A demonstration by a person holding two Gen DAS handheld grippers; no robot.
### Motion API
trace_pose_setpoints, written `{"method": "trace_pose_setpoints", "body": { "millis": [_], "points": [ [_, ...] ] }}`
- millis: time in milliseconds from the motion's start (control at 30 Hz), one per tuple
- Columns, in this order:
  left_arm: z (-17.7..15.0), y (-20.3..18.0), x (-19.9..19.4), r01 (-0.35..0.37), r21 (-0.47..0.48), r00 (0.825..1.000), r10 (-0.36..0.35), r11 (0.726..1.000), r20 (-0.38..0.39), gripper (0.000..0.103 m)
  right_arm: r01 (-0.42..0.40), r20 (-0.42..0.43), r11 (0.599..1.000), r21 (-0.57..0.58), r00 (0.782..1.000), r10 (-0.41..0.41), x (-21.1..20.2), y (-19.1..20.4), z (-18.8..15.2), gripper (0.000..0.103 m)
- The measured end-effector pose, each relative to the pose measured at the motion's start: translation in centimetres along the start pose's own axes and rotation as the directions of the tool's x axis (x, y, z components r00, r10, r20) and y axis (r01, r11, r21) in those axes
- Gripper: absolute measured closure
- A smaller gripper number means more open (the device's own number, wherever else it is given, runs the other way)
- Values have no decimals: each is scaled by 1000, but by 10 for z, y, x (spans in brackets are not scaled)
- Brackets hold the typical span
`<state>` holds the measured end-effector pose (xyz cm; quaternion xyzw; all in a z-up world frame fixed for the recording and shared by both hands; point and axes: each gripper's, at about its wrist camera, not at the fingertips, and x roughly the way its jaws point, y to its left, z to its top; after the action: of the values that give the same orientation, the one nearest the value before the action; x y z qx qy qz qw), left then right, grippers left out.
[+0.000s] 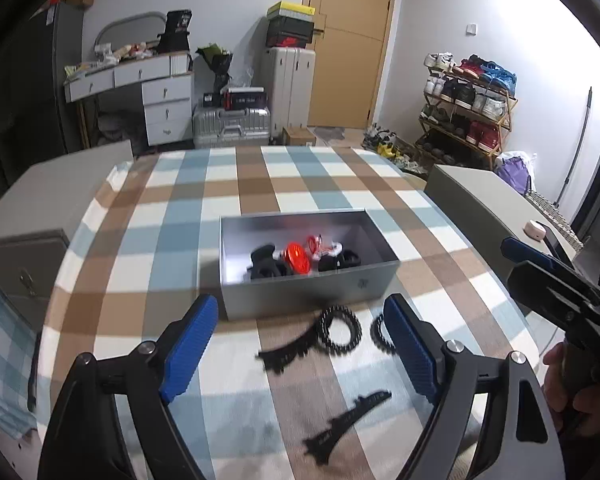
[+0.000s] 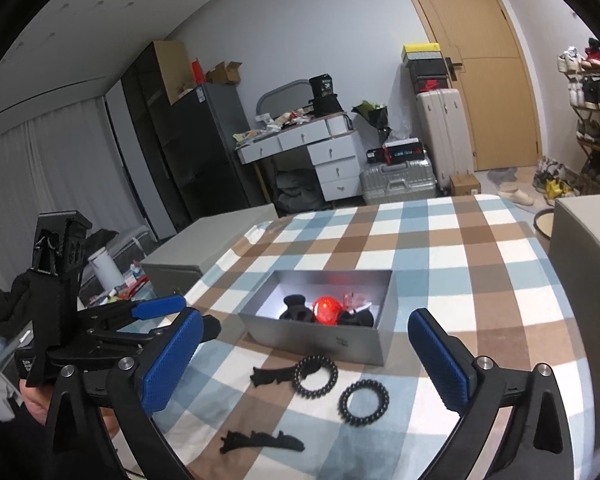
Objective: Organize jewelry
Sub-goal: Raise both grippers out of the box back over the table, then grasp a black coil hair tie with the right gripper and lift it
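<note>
The left tool point(image 1: 300, 344) is wide open and holds nothing; its blue-padded fingers point(image 1: 188, 352) stand far apart above the checked blue, brown and white cloth on the tabletop point(image 1: 172, 208). The right tool point(image 2: 304, 364) is also wide open and empty.

The open grey rectangular box point(image 1: 300, 296) stands at 12 o'clock from both tools, near the middle of the tabletop. Inside it lie black claw hair clips point(image 1: 266, 266), a round red translucent piece point(image 1: 298, 258) and a smaller pink and white piece point(image 1: 324, 246), all close together.

In front of the box, outside it, lie four black things. A black spiral hair tie point(image 2: 315, 376) lies just beside the box's near wall, and a curved black toothed hair clip point(image 2: 272, 376) touches it on its 9 o'clock side. A second black spiral hair tie point(image 2: 364, 402) lies near, at 4 o'clock from the first. A long black toothed hair clip point(image 2: 262, 442) lies apart, at 7 o'clock from the first tie and nearest to the tools.
</note>
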<state>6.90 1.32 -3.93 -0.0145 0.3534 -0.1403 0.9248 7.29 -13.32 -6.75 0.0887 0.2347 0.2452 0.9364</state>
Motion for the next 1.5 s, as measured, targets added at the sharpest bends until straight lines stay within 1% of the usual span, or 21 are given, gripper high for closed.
{"method": "trace_pose_setpoints", "body": {
  "millis": [33,67,100,133,233,333,433,567,733,800,967,1067,1133,1200,1267,1300,1400,1433,1467,1500],
  "points": [
    [-3,1,-2,21,-8,1000,-21,1000,-3,20,4,-7,1000,1,1000,-4,0,0,-2,0],
    [-7,2,-4,45,-23,999,-45,999,-9,17,7,-15,1000,2,1000,-7,0,1,-4,0],
    [-10,3,-4,61,-34,998,-62,998,-15,14,8,-23,1000,1,1000,-8,0,1,-8,0],
    [-15,2,-4,67,-34,997,-68,997,-23,13,11,-30,1000,-3,999,-11,0,2,-11,0],
    [-28,2,-1,47,-26,998,-48,999,-48,13,31,-55,999,-16,998,-32,0,5,-20,0],
    [-41,4,7,69,-50,991,-74,996,-110,13,46,-79,998,-33,996,-49,1,7,-29,0],
    [-54,5,13,76,-58,984,-85,995,-159,13,58,-98,998,-35,993,-61,3,5,-36,0],
    [-68,5,16,97,-64,973,-108,993,-203,13,57,-115,998,-4,992,-57,6,-1,-42,0],
    [-76,6,17,77,-68,971,-90,995,-221,13,70,-156,997,17,986,-66,19,-12,-49,0],
    [-79,7,19,75,-74,970,-90,994,-225,13,87,-186,996,15,979,-82,29,-17,-51,0],
    [-83,11,21,63,-86,969,-81,994,-232,13,106,-294,994,-8,950,-104,61,-28,-60,1],
    [-84,13,21,54,-87,970,-73,995,-233,13,118,-305,993,-30,945,-122,71,-29,-65,2],
    [-85,14,21,49,-86,971,-67,995,-230,13,139,-318,989,-53,936,-149,76,-27,-67,2],
    [-85,15,21,44,-85,972,-62,995,-225,13,152,-331,984,-96,927,-175,82,-23,-67,4],
    [-84,15,21,38,-84,973,-56,996,-223,13,170,-339,975,-144,917,-210,88,-20,-67,12],
    [-84,16,22,34,-86,973,-52,996,-223,13,175,-345,971,-161,912,-221,92,-19,-68,14],
    [-83,18,23,29,-93,973,-49,995,-224,13,182,-372,968,-172,898,-235,101,-21,-70,23],
    [-82,18,24,28,-91,973,-48,995,-225,13,181,-385,969,-171,893,-235,104,-22,-71,30],
    [-82,18,24,26,-87,973,-45,996,-225,13,186,-386,967,-177,890,-242,105,-22,-71,34],
    [-81,18,24,22,-79,973,-39,997,-226,13,192,-380,964,-183,891,-250,104,-21,-71,37]
  ]
}}
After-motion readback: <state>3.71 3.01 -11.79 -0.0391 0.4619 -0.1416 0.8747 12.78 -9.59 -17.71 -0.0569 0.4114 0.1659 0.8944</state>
